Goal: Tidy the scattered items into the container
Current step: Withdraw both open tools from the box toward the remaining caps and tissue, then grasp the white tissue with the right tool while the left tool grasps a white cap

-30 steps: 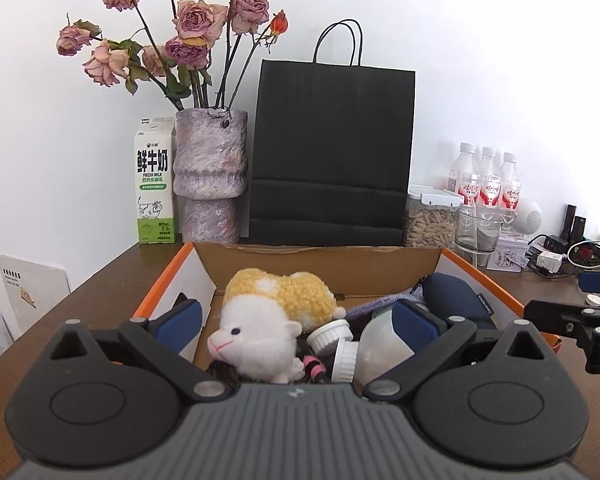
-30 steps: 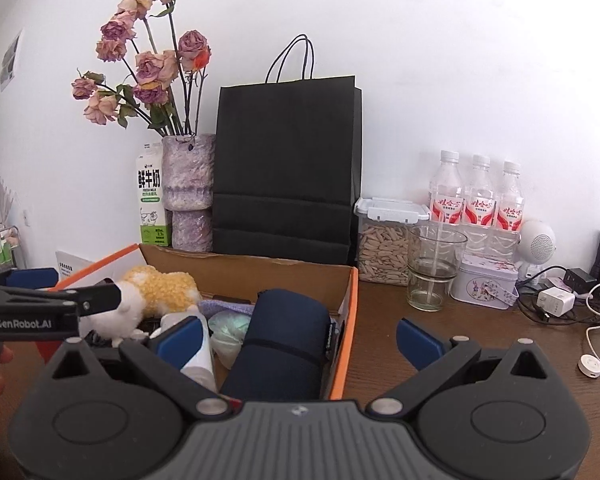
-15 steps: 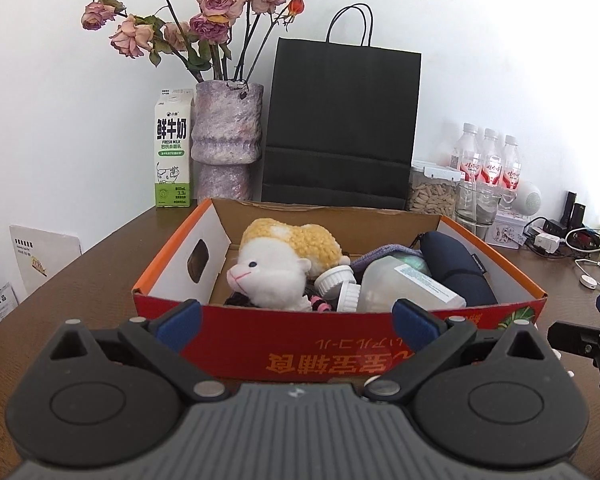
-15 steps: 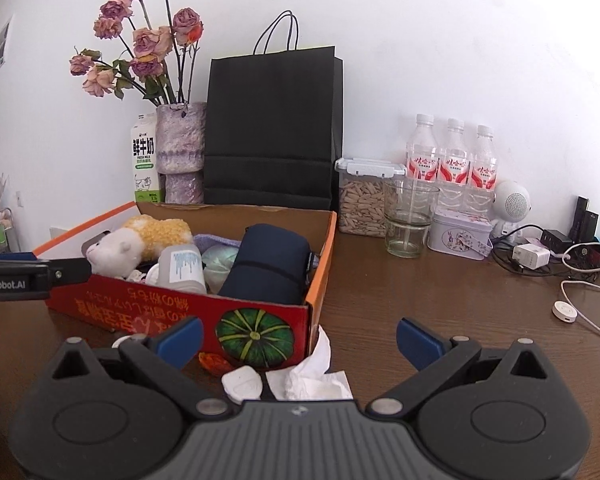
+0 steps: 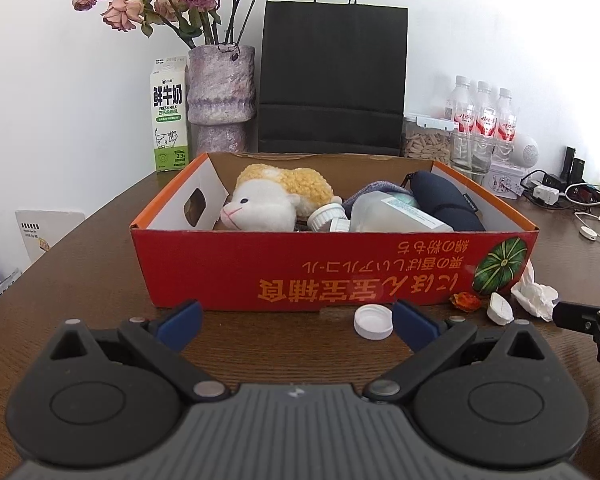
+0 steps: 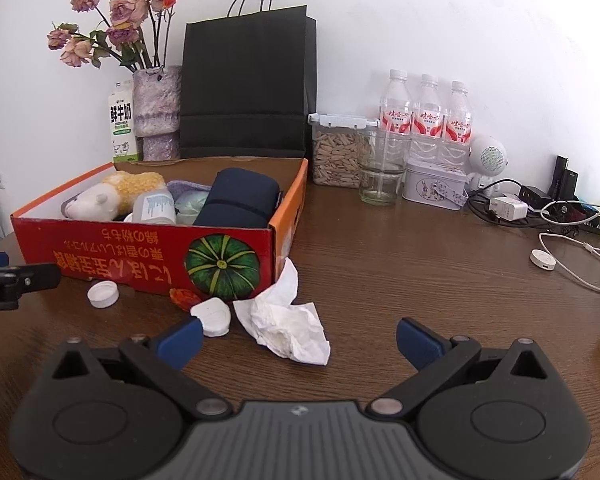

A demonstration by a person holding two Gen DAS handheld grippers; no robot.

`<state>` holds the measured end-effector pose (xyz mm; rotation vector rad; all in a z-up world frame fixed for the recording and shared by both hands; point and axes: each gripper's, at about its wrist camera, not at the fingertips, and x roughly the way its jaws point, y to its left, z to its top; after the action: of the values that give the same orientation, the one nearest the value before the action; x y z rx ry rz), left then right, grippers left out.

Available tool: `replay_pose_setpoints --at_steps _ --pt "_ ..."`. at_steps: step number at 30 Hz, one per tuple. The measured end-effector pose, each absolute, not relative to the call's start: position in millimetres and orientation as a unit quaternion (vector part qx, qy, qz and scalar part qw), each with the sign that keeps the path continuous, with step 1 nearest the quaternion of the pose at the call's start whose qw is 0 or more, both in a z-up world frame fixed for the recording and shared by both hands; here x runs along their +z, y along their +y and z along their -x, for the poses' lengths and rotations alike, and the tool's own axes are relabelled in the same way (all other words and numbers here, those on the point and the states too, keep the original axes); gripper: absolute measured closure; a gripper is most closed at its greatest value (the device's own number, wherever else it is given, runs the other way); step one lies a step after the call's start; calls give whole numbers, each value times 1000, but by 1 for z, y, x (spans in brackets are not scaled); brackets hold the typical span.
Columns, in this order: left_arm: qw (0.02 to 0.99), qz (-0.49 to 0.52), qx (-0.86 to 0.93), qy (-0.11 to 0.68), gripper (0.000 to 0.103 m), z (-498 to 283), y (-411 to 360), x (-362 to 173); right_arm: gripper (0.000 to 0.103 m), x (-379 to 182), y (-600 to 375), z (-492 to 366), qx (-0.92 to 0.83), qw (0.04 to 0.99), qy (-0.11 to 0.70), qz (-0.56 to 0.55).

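A red and orange cardboard box (image 5: 260, 272) (image 6: 112, 252) stands on the brown table. It holds a plush sheep (image 5: 276, 200) (image 6: 112, 196), a clear plastic bottle (image 5: 392, 216), a white jar and a navy pouch (image 6: 240, 200). In front of the box lie a white bottle cap (image 5: 373, 321) (image 6: 103, 293), a small orange piece (image 5: 465, 301), a white oval lid (image 6: 212, 316) and a crumpled tissue (image 6: 288, 320) (image 5: 534, 294). My left gripper (image 5: 296, 322) is open just short of the cap. My right gripper (image 6: 298, 340) is open, with the tissue between its fingers' line.
Behind the box stand a milk carton (image 5: 170, 120), a vase of dried roses (image 5: 222, 96) and a black paper bag (image 5: 332, 80). To the right are a seed jar (image 6: 340, 152), a glass (image 6: 382, 172), water bottles (image 6: 426, 120), a tin (image 6: 434, 188) and chargers with cables (image 6: 540, 208).
Both grippers have drawn back and down from over the box to the table in front of it. The cap, lid, orange piece and tissue came into view.
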<state>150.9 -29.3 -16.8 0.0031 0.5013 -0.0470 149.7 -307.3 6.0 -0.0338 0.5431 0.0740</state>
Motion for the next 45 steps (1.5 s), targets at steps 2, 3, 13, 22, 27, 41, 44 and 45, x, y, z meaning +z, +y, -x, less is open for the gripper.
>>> replay_pose_setpoints --at_steps 2,3,13,22,27,41,44,45 --pt "966 -3 -20 256 0 -150 -30 -19 0 4 -310 -148 31 961 273 16" --pt "965 -3 -19 260 0 -150 -29 -21 0 3 -311 -147 30 961 274 15" --pt "958 0 -15 285 0 -151 -29 -27 9 -3 -314 -157 42 955 293 7" --pt "953 -3 -18 302 0 -155 -30 -30 28 -7 -304 -192 37 950 309 2" --pt "949 -1 -16 316 0 -159 -29 -33 59 -9 -302 -195 54 947 317 4" --pt "945 10 -19 327 0 -165 -30 -34 85 -3 -306 -180 59 955 290 6" --pt "946 13 -26 324 0 -172 -39 -30 85 -3 -309 -180 56 955 290 1" --pt "947 13 -28 321 0 -175 -42 -29 85 -3 -310 -180 56 955 290 0"
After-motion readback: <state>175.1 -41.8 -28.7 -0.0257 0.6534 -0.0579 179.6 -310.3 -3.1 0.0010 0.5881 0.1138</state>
